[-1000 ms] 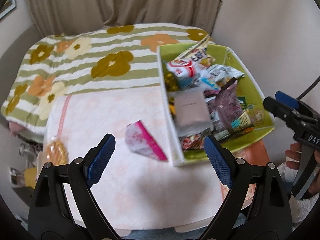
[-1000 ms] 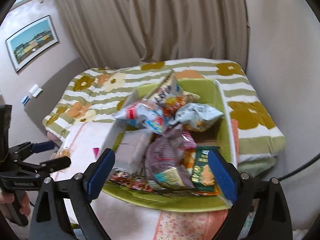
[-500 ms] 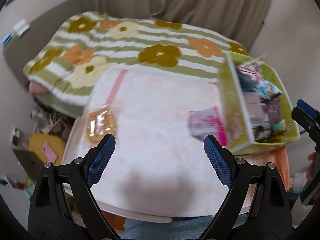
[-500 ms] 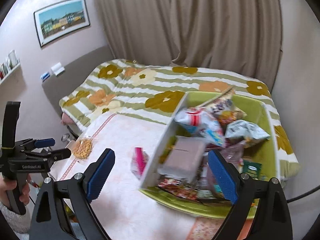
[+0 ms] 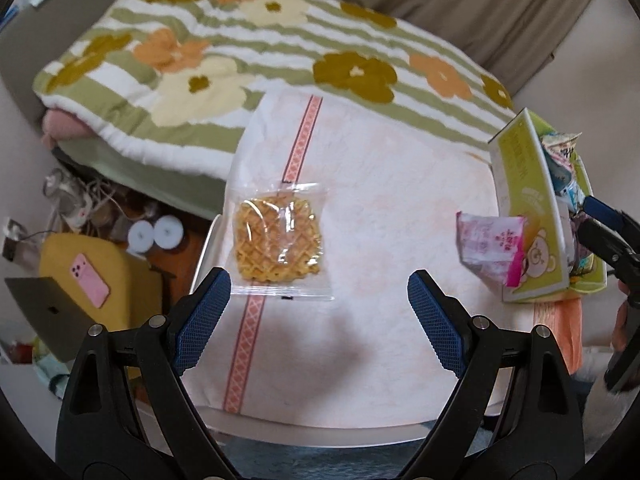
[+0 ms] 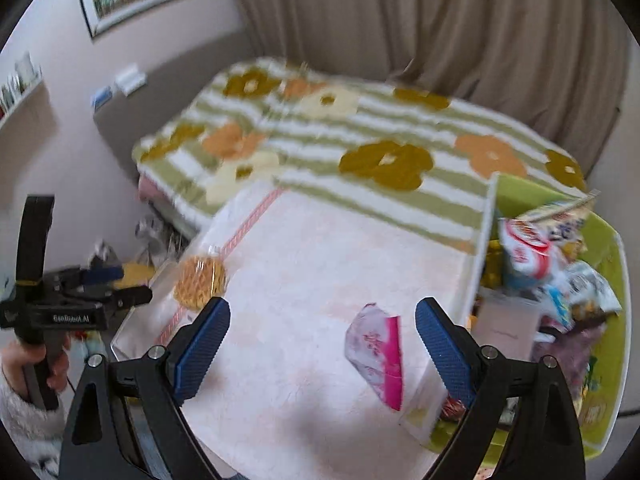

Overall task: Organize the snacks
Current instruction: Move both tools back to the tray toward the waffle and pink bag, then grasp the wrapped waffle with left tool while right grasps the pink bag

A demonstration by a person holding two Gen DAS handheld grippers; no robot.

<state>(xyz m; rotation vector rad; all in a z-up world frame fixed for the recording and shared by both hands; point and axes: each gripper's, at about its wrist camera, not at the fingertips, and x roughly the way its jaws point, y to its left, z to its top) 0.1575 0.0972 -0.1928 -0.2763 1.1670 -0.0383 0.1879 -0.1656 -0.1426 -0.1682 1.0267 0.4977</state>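
A clear bag of yellow waffle snacks (image 5: 280, 238) (image 6: 200, 282) lies on the pale cloth near the table's left edge. My left gripper (image 5: 318, 312) hovers open just in front of it, nothing between its blue pads. A pink and white snack packet (image 5: 490, 246) (image 6: 378, 354) lies beside the green box (image 5: 528, 216) (image 6: 608, 412), which is heaped with several snack packs. My right gripper (image 6: 322, 344) is open above the cloth, with the pink packet showing just inside its right finger.
The table (image 5: 320, 428) stands against a bed with a flowered, striped blanket (image 5: 248, 40). A yellow cushion with a pink phone (image 5: 89, 278) and cables lie on the floor at left. A hand in a fuzzy sleeve (image 6: 24, 408) holds the left gripper.
Both views have swung left, away from the green box toward the waffle bag. The box has slid to the right edge of each view. Both grippers stayed open and empty.
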